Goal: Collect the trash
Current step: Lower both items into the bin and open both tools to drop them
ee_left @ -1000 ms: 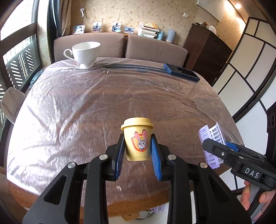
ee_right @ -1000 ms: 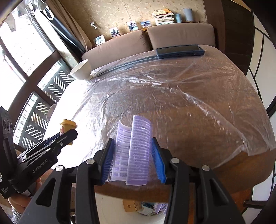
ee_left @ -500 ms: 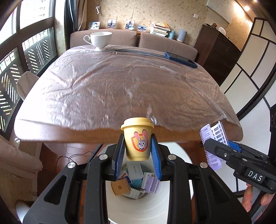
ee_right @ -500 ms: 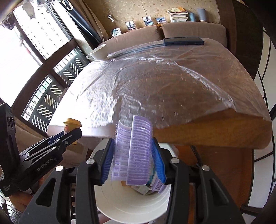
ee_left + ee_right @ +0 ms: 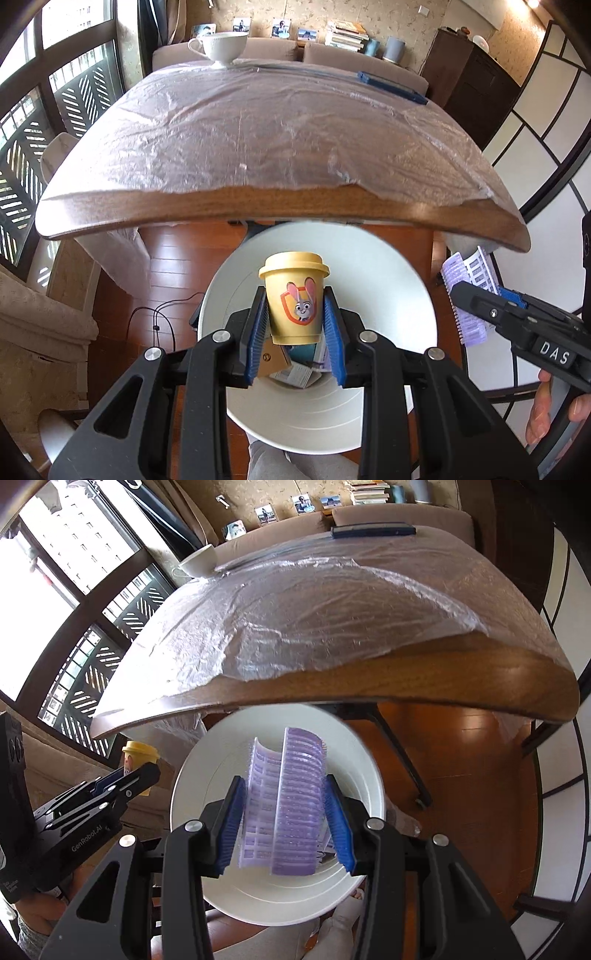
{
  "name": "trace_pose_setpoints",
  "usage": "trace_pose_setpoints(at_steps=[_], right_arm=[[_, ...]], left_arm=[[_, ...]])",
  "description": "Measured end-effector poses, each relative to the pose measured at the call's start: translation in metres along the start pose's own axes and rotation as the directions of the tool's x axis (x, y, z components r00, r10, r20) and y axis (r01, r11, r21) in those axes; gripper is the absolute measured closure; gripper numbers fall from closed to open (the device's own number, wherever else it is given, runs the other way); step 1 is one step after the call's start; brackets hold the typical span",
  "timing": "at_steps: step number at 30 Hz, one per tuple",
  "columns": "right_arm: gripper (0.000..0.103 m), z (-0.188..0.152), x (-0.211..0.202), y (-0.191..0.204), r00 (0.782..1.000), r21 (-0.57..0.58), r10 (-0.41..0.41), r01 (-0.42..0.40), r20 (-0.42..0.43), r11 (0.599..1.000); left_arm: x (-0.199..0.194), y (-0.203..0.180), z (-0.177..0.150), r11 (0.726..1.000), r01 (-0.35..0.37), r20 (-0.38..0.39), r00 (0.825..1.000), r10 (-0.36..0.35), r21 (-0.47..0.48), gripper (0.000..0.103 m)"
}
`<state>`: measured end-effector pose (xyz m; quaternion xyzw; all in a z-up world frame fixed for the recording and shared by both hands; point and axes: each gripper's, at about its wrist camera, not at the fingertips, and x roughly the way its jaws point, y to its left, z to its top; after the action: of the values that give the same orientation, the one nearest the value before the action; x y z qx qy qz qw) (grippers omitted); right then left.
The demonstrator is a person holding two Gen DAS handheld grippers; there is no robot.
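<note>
- My left claw (image 5: 295, 325) is clamped on the small yellow paper cup with a lid and a cartoon rabbit print (image 5: 293, 295); both blue pads press on its sides and it stands upright between them.
- My right claw (image 5: 286, 812) is clamped on the curved lilac ribbed plastic packaging tray (image 5: 286, 805), a paler sheet and a darker one pinched together.
- Landmark: the round white plastic waste bin (image 5: 399, 295) on the wooden floor, just in front of the near edge of the wooden counter covered with clear plastic film (image 5: 280, 210).
- The cup hangs directly above the bin's mouth; the lilac tray, in the right wrist view, also hangs above the bin's opening.
- Inside the bin, below the cup: a brown carton and other small packets (image 5: 291, 369). I judge that some trash is already collected.
- Not yet done: neither piece is released. I judge that parting both claws is the next step.
- On the counter beyond the bin: a white porcelain teacup (image 5: 221, 46) at the far left, a dark blue flat case (image 5: 391, 86) at the far right. Neither looks like trash; I see no other loose litter on the film.
- Judgement: the task is near its end once these two items are in the bin.
</note>
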<state>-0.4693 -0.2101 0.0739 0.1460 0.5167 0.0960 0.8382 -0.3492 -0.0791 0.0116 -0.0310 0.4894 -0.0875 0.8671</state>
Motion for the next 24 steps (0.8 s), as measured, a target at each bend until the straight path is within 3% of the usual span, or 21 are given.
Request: trace_pose_setpoints(at_steps=[24], right_arm=[[0.06, -0.016, 0.043, -0.003, 0.994, 0.034, -0.062, 0.066, -0.093, 0.997]], left_arm=[[0.043, 0.008, -0.017, 0.997, 0.012, -0.121, 0.993, -0.003, 0.078, 0.072]])
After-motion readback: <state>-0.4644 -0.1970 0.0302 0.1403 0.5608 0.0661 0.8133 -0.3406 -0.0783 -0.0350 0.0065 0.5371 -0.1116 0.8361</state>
